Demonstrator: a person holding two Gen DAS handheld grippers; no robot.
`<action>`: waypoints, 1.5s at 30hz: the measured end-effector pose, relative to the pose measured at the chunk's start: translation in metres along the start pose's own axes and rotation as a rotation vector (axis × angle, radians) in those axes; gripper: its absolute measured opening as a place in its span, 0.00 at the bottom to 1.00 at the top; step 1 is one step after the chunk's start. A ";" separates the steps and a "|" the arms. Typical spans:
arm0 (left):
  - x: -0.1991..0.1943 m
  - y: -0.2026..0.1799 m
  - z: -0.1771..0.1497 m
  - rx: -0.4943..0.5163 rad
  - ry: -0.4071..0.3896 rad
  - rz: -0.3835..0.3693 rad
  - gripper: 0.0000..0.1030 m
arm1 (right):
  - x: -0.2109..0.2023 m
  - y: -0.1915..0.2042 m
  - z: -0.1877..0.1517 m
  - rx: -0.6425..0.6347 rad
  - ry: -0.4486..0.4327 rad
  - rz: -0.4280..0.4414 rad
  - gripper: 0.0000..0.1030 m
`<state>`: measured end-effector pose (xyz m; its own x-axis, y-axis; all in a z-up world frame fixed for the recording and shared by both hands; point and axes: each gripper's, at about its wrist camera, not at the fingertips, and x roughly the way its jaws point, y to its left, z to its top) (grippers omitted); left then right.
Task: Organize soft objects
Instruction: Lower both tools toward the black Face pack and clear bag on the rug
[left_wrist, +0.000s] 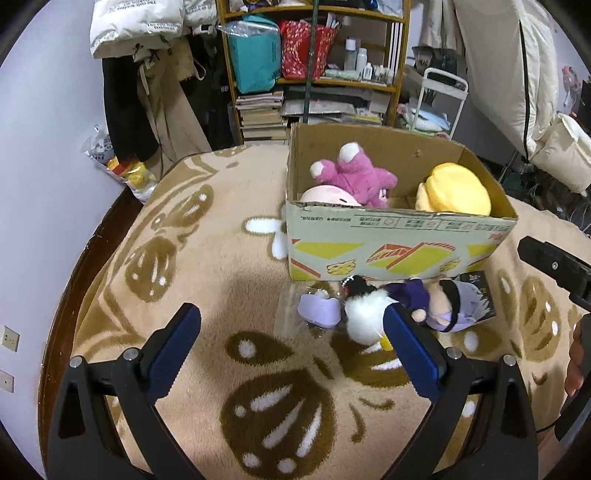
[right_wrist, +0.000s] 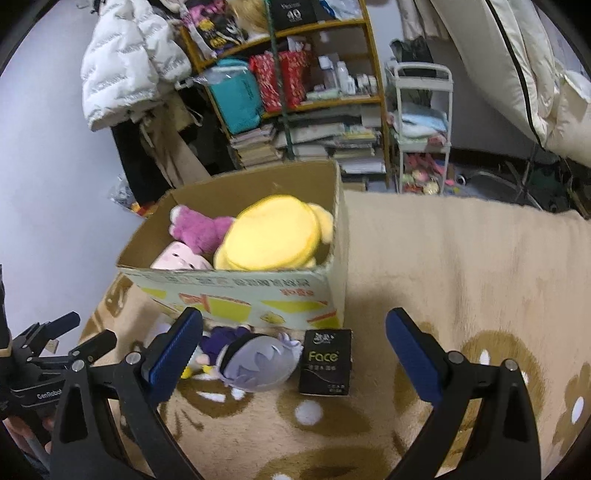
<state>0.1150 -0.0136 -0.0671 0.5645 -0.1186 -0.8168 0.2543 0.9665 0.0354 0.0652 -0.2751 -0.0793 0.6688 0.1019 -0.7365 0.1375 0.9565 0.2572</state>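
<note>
Box on blanket already holds three plush toys. Grey-haired doll lies just before it. Right gripper wide open, empty: centre over doll's head, then close. Left gripper likewise open, empty.

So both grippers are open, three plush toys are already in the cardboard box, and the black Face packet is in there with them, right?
Not quite. The black Face packet is not in the cardboard box; the right wrist view shows it lying on the blanket in front of the box, beside the grey-haired doll. The rest stands.
</note>
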 end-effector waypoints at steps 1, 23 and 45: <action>0.003 0.000 0.001 0.001 0.007 0.001 0.95 | 0.004 -0.002 -0.001 0.009 0.012 -0.018 1.00; 0.081 0.021 0.000 -0.126 0.230 -0.060 0.95 | 0.069 -0.060 -0.015 0.172 0.256 -0.103 0.88; 0.118 0.002 -0.008 -0.047 0.313 -0.086 0.95 | 0.094 -0.051 -0.023 0.130 0.349 -0.084 0.86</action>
<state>0.1752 -0.0239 -0.1682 0.2717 -0.1315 -0.9533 0.2496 0.9663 -0.0622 0.1042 -0.3077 -0.1758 0.3654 0.1329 -0.9213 0.2877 0.9252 0.2475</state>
